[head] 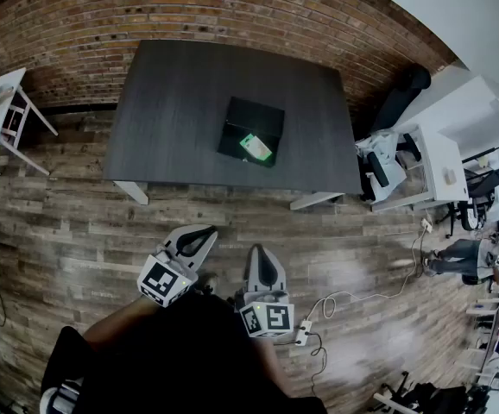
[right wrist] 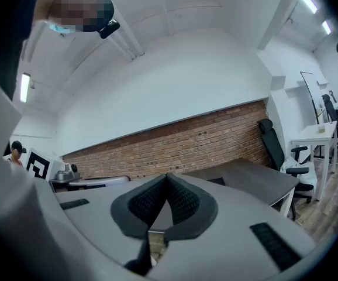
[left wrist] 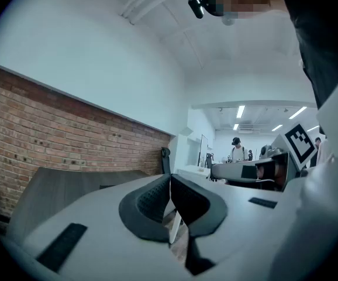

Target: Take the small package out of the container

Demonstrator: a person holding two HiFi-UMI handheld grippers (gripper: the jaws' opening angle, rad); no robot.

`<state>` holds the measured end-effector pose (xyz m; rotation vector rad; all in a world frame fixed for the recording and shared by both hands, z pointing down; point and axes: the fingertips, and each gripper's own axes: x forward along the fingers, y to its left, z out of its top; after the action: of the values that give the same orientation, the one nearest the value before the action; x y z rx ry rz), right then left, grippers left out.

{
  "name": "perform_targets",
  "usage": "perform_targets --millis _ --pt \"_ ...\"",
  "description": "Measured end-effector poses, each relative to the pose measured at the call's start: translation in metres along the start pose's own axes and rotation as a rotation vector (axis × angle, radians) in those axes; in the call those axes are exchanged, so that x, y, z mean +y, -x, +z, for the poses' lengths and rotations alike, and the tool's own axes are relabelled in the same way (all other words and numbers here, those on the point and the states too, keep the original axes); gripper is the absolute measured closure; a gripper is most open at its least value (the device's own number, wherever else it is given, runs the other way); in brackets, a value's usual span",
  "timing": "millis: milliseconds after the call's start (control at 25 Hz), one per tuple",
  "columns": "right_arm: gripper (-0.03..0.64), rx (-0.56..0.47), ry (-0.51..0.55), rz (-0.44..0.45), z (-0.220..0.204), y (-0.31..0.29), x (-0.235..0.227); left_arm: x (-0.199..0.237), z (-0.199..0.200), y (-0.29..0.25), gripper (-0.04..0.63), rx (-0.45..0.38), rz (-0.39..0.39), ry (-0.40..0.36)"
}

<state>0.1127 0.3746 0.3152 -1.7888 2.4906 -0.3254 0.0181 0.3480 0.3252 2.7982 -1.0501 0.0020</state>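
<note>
Not started imo: small package (head: 255,147) lies at 5 o'clock in the container (head: 251,123) on the table (head: 176,102), w/ left gripper (head: 199,235) & right gripper (head: 261,254) both closed on nothing, well short at 6.

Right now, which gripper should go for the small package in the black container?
Right, narrowly. The right gripper lines up almost straight with the small package at the near-right of the container; the left gripper sits further aside. Both are shut, well short of the table.
</note>
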Motion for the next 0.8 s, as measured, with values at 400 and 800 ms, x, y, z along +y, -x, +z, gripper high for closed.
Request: perform_targets --millis 400,800 --pt "0.592 0.013 0.0 -0.005 -0.003 -0.002 0.002 0.002 -0.001 0.001 0.561 0.001 -0.006 0.014" --pt "0.592 -0.009 -0.024 -0.015 0.0 -0.006 0.01 0.012 0.001 0.008 0.561 -0.002 -0.009 0.006"
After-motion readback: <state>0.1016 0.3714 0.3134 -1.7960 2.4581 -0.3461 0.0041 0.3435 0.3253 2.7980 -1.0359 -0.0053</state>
